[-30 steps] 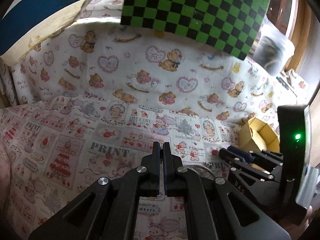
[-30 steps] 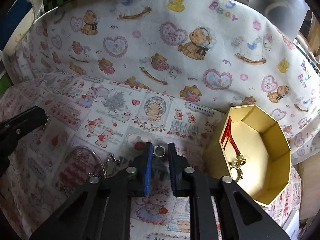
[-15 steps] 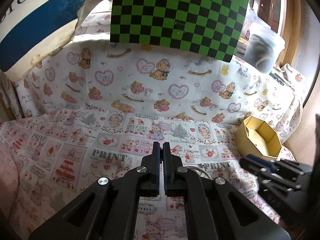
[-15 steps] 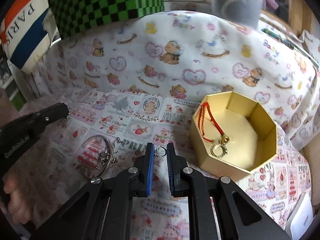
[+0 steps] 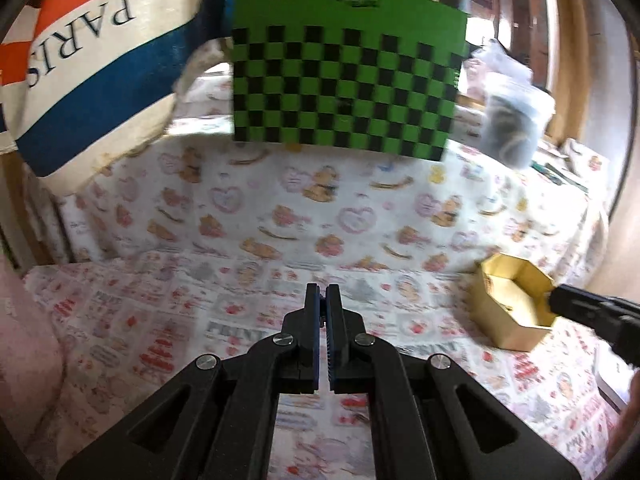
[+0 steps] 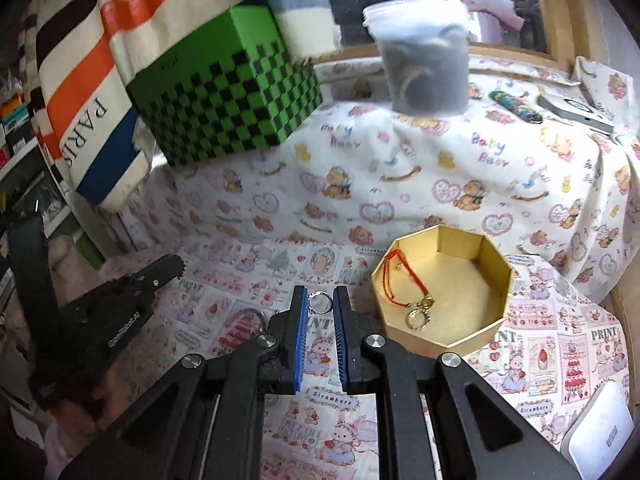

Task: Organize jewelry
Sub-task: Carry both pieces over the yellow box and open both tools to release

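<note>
Black jaws, blue ribbed pads [image 6: 299, 344], silver screws [image 6: 375, 340]

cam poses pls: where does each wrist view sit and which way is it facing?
Left wrist: sits behind the left gripper, shut with nothing in it, tilted down over the printed cloth toward the green checkered box; right gripper's tip enters at right.
Right wrist: sits behind the right gripper, clamped on a small silver ring, facing the gold octagonal box; left gripper enters at left.
Shared: cloth, both boxes, lidded plastic tub.
</note>
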